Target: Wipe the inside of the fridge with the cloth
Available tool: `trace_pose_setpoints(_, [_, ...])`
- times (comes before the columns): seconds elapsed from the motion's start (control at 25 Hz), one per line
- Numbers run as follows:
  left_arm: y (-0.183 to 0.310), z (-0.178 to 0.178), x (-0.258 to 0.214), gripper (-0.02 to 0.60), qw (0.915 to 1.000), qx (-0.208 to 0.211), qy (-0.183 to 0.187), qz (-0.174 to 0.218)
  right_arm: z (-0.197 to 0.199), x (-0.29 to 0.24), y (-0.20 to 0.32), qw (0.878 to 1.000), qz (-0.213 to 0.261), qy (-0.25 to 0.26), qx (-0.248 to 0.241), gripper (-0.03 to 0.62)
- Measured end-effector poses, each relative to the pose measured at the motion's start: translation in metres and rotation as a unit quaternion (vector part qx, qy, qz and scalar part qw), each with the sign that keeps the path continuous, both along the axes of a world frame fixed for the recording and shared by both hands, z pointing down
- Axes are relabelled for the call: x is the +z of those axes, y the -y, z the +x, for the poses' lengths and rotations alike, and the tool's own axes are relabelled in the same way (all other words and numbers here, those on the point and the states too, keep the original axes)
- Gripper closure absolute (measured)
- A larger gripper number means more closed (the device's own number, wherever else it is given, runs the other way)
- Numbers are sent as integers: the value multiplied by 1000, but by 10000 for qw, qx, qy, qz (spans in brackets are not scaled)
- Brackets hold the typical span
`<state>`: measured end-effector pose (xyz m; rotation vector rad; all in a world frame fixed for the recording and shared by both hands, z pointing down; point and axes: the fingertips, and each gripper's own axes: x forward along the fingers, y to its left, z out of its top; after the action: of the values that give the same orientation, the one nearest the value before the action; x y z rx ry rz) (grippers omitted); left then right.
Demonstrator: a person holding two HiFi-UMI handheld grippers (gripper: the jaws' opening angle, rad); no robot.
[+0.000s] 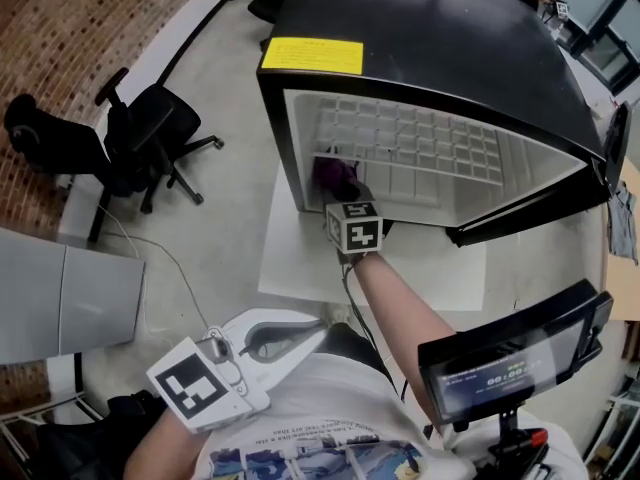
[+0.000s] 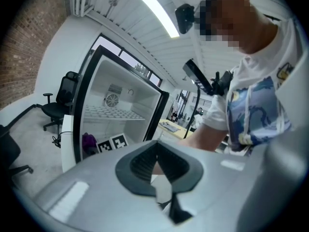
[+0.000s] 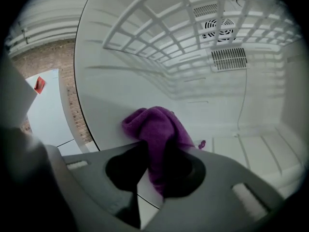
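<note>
Fridge [image 1: 440, 28], cloth [image 3: 157, 127] inside, gripped by right hand-held gripper [image 3: 164, 148], left hand-held gripper [image 2: 157, 142] closed

One fridge [image 1: 430, 58] is standing open, holding one wire shelf [image 1: 420, 143] and one purple cloth [image 1: 335, 178]. Two grippers are showing, the left gripper [image 2: 157, 166] and the right gripper [image 3: 154, 168]. One yellow label [image 1: 312, 55] is sitting on the fridge top.

It looks like an office-style lab or workspace: a bare concrete floor [image 1: 225, 233], a brick wall [image 1: 90, 18], black swivel office chairs [image 1: 150, 143], ceiling strip lights [image 2: 154, 8], and a desk [image 2: 170, 125] beyond the small fridge [image 1: 430, 28].
</note>
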<state>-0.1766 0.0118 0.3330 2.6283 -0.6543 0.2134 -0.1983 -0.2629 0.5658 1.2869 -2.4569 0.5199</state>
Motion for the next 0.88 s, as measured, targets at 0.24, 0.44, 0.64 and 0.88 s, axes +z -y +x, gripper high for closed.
trace_pose_setpoints(0.24, [-4,22,0,577,9989,473,-37,23,58,-29,-3,9979,396,68,507,514])
trace_pose_setpoints(0.44, [-9,49,0,577,9956,934,-88,37,137,-55,-2,9895,817,-181,1181,514])
trace_pose_setpoints(0.64, [-11,73,-2,577,9903,1383,-135,35,223,-63,-10,9746,943,-622,1933,514])
trace_pose_setpoints(0.88, [-11,95,0,577,9865,1634,-114,24,265,-37,-26,9669,740,-1102,2181,514])
